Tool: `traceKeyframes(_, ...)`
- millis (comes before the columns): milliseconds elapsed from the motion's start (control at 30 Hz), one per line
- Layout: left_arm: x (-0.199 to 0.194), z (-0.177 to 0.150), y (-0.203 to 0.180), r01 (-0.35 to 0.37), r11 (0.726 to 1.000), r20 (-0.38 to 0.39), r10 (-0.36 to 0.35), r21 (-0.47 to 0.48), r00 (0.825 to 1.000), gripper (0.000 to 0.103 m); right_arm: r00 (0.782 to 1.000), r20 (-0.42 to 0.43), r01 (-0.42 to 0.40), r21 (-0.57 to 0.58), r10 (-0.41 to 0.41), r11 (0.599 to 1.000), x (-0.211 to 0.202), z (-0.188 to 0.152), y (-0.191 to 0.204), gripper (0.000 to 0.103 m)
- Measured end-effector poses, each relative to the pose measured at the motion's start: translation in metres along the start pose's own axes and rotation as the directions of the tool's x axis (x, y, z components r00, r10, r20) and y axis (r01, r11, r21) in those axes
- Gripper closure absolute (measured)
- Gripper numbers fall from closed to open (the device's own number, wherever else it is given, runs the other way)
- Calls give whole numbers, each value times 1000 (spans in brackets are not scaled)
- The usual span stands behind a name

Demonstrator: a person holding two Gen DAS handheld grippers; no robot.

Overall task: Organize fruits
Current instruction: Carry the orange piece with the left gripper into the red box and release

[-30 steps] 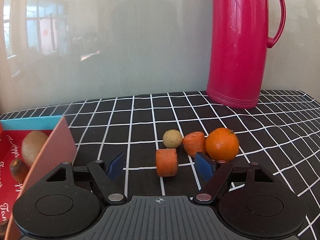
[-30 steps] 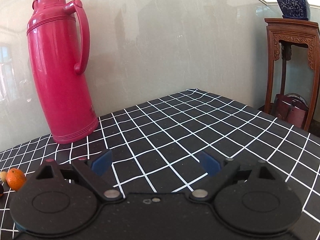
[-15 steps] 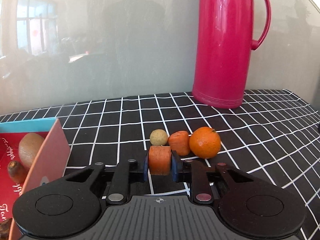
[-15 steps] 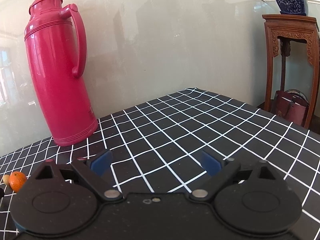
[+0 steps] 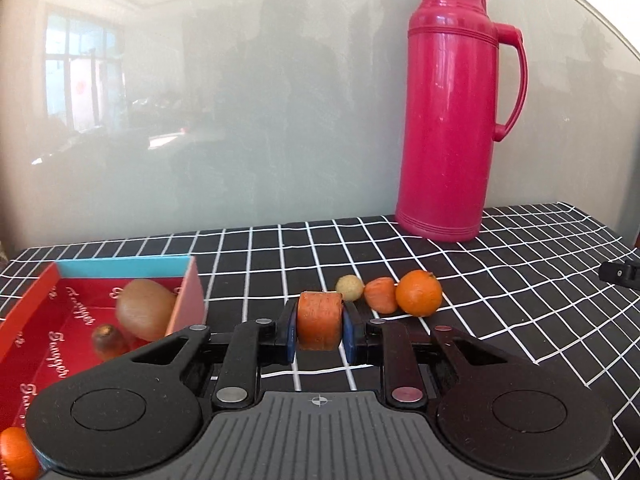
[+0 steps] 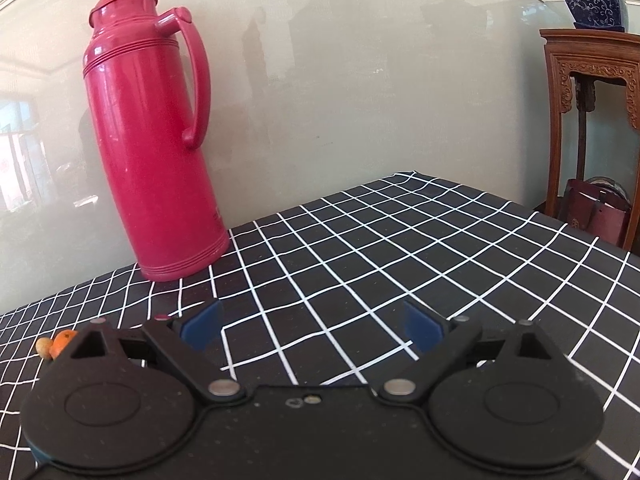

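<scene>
Left gripper [image 5: 319,330] just clamped carrot chunk [image 5: 319,325], lifted off tabletop; red box [image 5: 30,312] next. Right gripper [image 6: 312,326] wide, idle.

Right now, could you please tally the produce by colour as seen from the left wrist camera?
Orange: 4, namely carrot chunk, carrot piece, tangerine, fruit at corner
Brown: 2, namely kiwi, small brown piece
Yellowish: 1, small round fruit
Total: 7
</scene>
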State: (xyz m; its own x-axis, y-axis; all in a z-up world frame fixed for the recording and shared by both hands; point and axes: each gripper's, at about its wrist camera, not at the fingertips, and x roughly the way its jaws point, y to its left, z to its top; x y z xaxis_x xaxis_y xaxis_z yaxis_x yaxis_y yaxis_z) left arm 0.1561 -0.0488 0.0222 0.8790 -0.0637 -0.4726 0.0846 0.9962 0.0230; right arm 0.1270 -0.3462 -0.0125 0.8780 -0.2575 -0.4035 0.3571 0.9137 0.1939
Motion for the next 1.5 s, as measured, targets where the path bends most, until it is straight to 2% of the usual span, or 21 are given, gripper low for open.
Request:
traceKeyframes(533, -33, -12, 74, -101, 993, 16, 102, -59, 995, 80, 998, -12, -60, -36, 59, 998, -15, -8, 46, 8)
traceKeyframes(1067, -46, -30, 146, -203, 971, -22, 202, -124, 979, 80, 991, -23, -134, -90, 133, 987, -24, -20, 104, 7)
traceKeyframes(1500, -42, -42, 161, -232, 964, -55, 227, -133, 972, 79, 986, -25, -166, -109, 164, 980, -28, -26, 125, 7)
